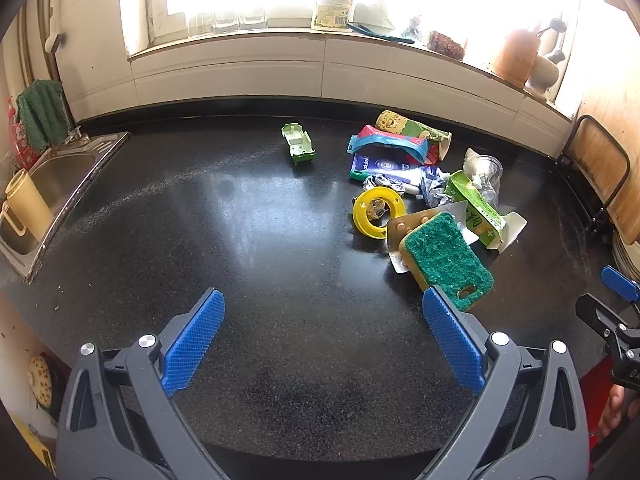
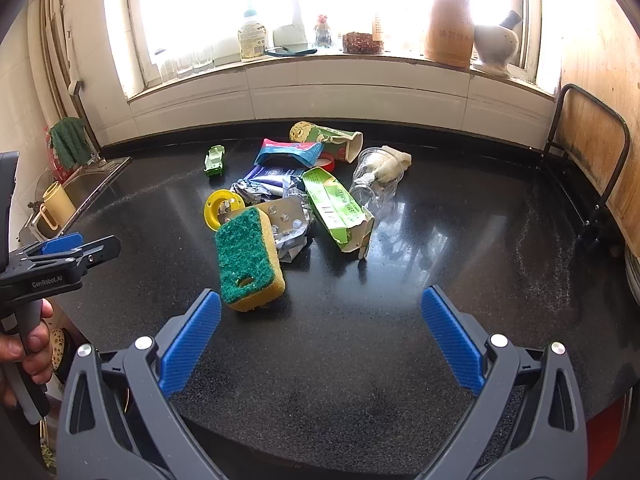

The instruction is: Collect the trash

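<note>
A pile of trash lies on the black counter [image 1: 260,240]: a green-topped yellow sponge [image 1: 446,262] [image 2: 246,258], a yellow plastic ring [image 1: 378,210] [image 2: 222,208], a green carton [image 1: 478,210] [image 2: 340,208], a blister pack [image 2: 286,220], a clear plastic cup [image 2: 374,178], a cartoon paper cup [image 1: 412,130] [image 2: 326,138], a red-blue wrapper [image 1: 386,144] [image 2: 288,152] and a small green toy piece [image 1: 298,144] [image 2: 214,160]. My left gripper [image 1: 322,306] is open and empty, left of the sponge. My right gripper [image 2: 320,304] is open and empty, right of the sponge.
A steel sink [image 1: 60,172] with a beige jug [image 1: 28,204] sits at the counter's left end. A windowsill [image 2: 360,60] holds bottles, jars and a wooden utensil holder [image 2: 450,32]. A cutting board in a black rack [image 2: 588,152] stands at the right wall.
</note>
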`<state>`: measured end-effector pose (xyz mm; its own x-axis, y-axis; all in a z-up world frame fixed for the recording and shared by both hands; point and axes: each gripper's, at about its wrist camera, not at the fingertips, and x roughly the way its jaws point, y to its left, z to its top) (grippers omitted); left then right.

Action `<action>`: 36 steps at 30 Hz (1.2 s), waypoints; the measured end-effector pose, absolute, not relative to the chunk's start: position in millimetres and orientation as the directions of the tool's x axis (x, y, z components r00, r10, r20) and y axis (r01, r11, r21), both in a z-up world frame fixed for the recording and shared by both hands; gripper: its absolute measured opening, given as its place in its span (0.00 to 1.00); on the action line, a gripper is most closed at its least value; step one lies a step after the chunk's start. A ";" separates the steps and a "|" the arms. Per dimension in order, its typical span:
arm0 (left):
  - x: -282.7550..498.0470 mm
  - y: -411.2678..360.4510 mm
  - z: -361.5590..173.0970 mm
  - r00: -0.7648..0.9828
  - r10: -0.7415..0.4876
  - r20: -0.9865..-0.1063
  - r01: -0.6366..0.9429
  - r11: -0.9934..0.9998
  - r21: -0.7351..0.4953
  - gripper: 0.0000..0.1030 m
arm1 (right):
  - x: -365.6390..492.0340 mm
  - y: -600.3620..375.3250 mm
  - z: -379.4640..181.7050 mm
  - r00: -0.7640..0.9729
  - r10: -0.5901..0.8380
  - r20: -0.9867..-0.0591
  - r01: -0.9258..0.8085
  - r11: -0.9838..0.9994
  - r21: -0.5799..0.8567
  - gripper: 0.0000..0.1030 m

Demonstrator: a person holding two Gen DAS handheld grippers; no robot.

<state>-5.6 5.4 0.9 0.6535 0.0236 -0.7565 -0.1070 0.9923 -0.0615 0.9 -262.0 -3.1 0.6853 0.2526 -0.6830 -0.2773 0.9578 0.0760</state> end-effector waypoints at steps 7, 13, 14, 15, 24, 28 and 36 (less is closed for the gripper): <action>-4.8 4.6 1.3 0.652 0.020 -0.758 -0.103 0.993 -0.063 0.94 | 1.6 -261.5 -4.8 0.683 0.253 -0.686 -0.276 0.958 0.078 0.95; -4.5 4.9 0.7 0.652 0.020 -0.758 -0.105 0.992 -0.064 0.94 | 0.6 -261.2 -5.5 0.682 0.254 -0.686 -0.274 0.958 0.083 0.95; -4.6 4.9 0.7 0.651 0.020 -0.758 -0.105 0.992 -0.064 0.94 | 0.6 -260.9 -5.8 0.681 0.255 -0.687 -0.274 0.958 0.084 0.95; -4.6 4.8 0.7 0.652 0.021 -0.758 -0.105 0.993 -0.063 0.94 | 0.2 -261.6 -5.6 0.680 0.256 -0.687 -0.275 0.958 0.086 0.95; -4.7 3.9 0.8 0.652 0.020 -0.758 -0.103 0.993 -0.062 0.94 | -0.4 -261.7 -5.6 0.680 0.259 -0.686 -0.275 0.957 0.089 0.95; -4.6 3.0 0.4 0.650 0.019 -0.760 -0.101 0.993 -0.062 0.94 | -0.3 -261.7 -5.9 0.679 0.259 -0.687 -0.275 0.957 0.090 0.95; -4.1 1.4 -0.7 0.649 0.021 -0.760 -0.102 0.993 -0.059 0.94 | 0.5 -262.4 -6.3 0.677 0.258 -0.689 -0.273 0.958 0.091 0.95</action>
